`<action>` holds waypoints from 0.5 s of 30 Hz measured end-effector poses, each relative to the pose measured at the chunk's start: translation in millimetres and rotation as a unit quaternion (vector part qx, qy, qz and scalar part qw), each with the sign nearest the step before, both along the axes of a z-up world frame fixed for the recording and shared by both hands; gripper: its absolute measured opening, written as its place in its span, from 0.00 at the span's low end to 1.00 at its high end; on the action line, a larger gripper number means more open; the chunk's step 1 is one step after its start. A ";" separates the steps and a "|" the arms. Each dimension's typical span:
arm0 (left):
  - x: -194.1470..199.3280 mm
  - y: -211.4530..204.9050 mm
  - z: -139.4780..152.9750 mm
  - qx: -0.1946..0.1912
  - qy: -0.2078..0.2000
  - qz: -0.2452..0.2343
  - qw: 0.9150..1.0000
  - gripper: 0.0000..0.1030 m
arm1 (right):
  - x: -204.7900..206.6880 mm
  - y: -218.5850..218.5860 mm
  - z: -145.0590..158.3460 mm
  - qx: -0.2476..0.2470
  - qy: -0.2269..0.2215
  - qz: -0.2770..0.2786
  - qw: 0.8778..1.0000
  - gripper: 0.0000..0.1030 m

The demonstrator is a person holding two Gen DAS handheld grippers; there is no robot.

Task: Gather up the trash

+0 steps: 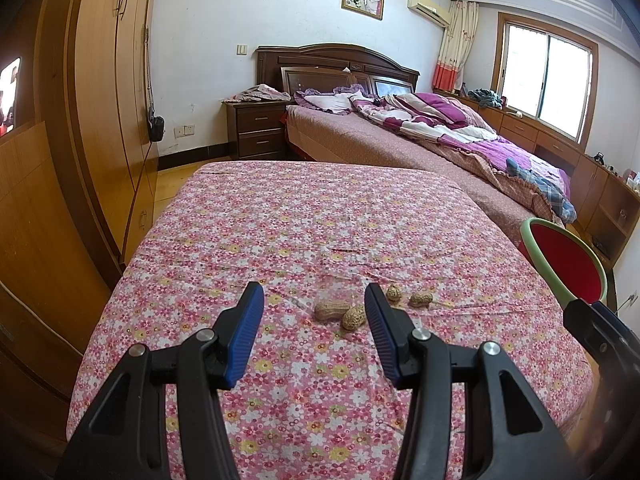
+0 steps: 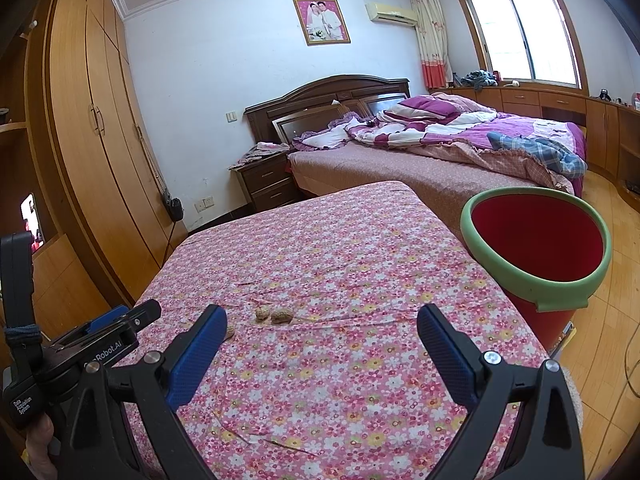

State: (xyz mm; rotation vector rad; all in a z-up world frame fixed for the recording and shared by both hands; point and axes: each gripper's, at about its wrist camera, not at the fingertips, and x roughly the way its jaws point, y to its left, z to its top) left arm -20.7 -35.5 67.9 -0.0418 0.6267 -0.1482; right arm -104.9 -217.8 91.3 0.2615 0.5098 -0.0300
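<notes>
- Four peanut shells (image 1: 331, 309) lie in a loose cluster on the flowered cloth (image 1: 320, 220), well to the left of the red bin (image 2: 536, 248) with the green rim.
- The left gripper (image 1: 314, 300) hovers just short of the shells, jaws apart, nothing between them.
- The right gripper (image 2: 320, 324) hangs nearer the bin, jaws wide and empty.
- The shells look light, dry and brittle; a gentle pinch across the narrow waist seems safest, since a hard squeeze could crush them.
</notes>
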 end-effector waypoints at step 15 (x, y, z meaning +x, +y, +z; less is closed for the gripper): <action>-0.6 -0.5 -0.3 0.000 0.000 0.000 1.000 0.51 | -0.5 -0.8 -0.7 0.001 0.000 0.000 1.000 0.95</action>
